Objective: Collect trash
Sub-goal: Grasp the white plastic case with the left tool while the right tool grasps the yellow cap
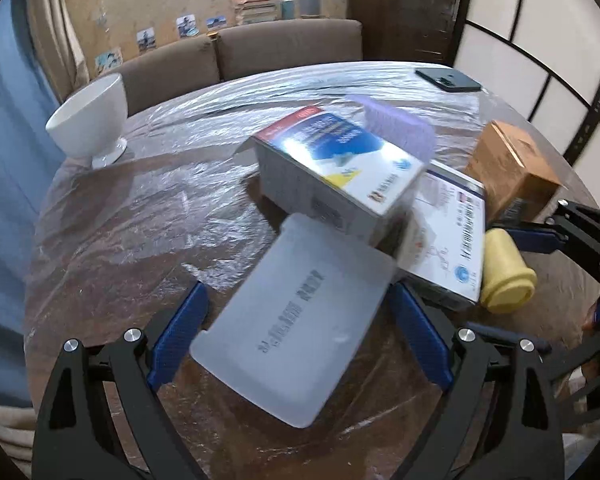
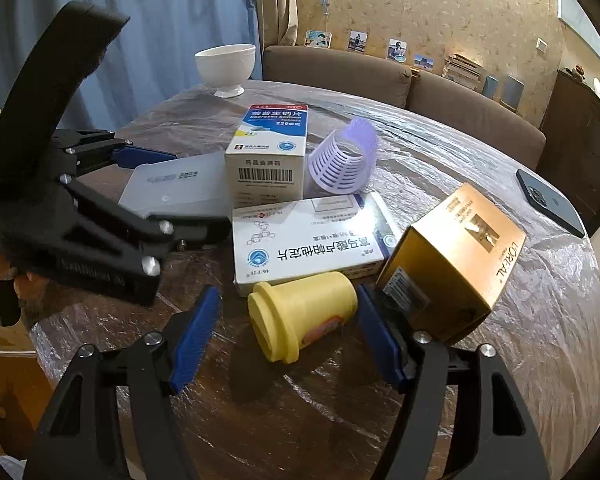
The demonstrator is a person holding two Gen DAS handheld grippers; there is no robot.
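Note:
A pile of trash lies on a round table wrapped in clear film [image 1: 140, 216]. My left gripper [image 1: 300, 320] is open, its blue pads on either side of a flat grey plastic case [image 1: 296, 320], not pressing it. The case also shows in the right wrist view [image 2: 172, 188]. My right gripper [image 2: 290, 324] is open around a yellow plastic cup [image 2: 304, 316] lying on its side; the cup also shows in the left wrist view [image 1: 504, 272]. Behind lie a blue-and-white medicine box [image 2: 268, 152], a flat white medicine box [image 2: 312, 236], a purple slotted basket [image 2: 344, 160] and a gold carton [image 2: 456, 260].
A white footed bowl [image 1: 88, 120] stands at the table's far left edge. A dark phone [image 1: 448, 79] lies at the far right edge. A brown sofa [image 1: 236, 56] is behind the table, a blue curtain [image 2: 160, 20] to the left.

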